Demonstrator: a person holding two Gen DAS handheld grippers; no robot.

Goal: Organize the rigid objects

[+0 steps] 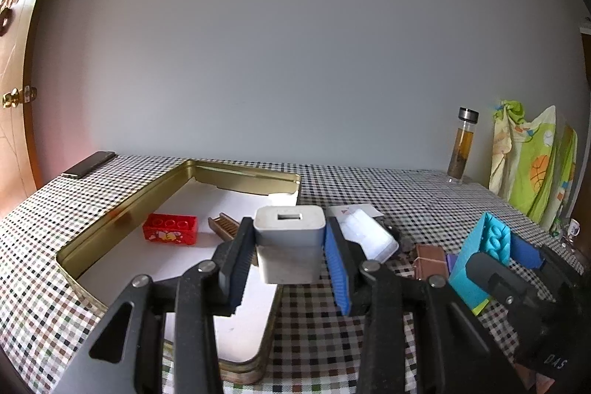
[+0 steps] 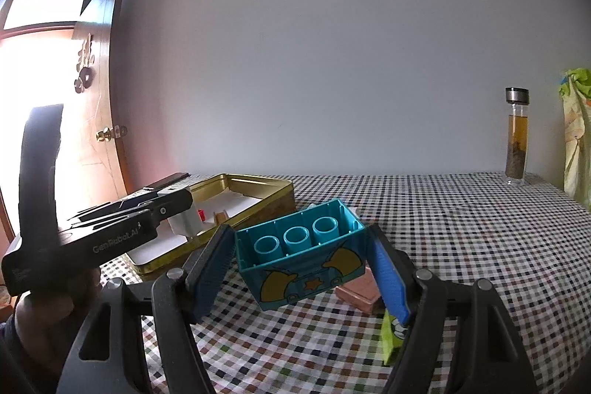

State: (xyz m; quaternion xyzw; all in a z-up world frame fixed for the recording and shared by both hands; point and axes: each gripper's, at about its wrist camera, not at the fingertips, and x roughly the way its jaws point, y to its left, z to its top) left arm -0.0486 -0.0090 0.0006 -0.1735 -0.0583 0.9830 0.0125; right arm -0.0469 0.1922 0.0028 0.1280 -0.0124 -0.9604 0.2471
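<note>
My left gripper [image 1: 289, 231] is shut on a white USB charger [image 1: 290, 246], held above the near right part of a gold tin tray [image 1: 110, 224]. Inside the tray, on its white lining, lie a red toy brick [image 1: 170, 228] and a brown ridged piece [image 1: 223, 226]. My right gripper [image 2: 299, 235] is shut on a teal toy brick [image 2: 303, 257], hollow side up and tilted, just above the checked tablecloth. In the right wrist view the left gripper [image 2: 181, 215] holds the charger [image 2: 184, 224] over the tin tray [image 2: 258, 196]. The left wrist view shows the right gripper [image 1: 495, 252] with the teal brick [image 1: 480, 246].
A white box [image 1: 354, 233] and a copper-coloured box [image 1: 430, 259] lie right of the tray, a yellow-green piece [image 2: 391, 338] beside them. A phone [image 1: 90, 164] lies at the far left corner. A glass bottle [image 1: 461, 144] and a hanging cloth [image 1: 532, 157] stand far right. A wooden door is at left.
</note>
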